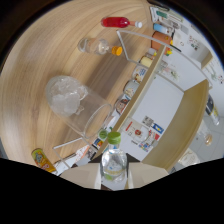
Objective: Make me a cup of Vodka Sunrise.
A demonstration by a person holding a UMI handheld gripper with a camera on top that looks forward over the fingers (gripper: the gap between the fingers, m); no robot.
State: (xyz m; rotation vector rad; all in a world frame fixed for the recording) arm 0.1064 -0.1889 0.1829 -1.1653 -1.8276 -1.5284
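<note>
Desk (45,60): big and wooden, and everything here lies or stands on it.
Glass cup (75,107): clear, with ice lumps inside. It is the landmark. It looks tipped because the camera is turned (I cannot tell how it really stands). Glass is hard, smooth and can break, and ice makes it heavier and maybe wet, so hold it gently round the middle.
Clear bottle (114,161): green cap, see-through, right between the fingers, nearer to the camera than the glass cup. It looks like thin plastic that may squash, and it is slippery, so squeeze softly on the wide body, not the cap.
Red bottle (116,22): far beyond the glass cup, with a white cap. Probably the red syrup.
Orange-cap bottle (97,47): clear, between the glass cup and the red bottle.
Fingers (114,176): pale pads sit at both sides of the clear bottle; I cannot tell if they press it.
</note>
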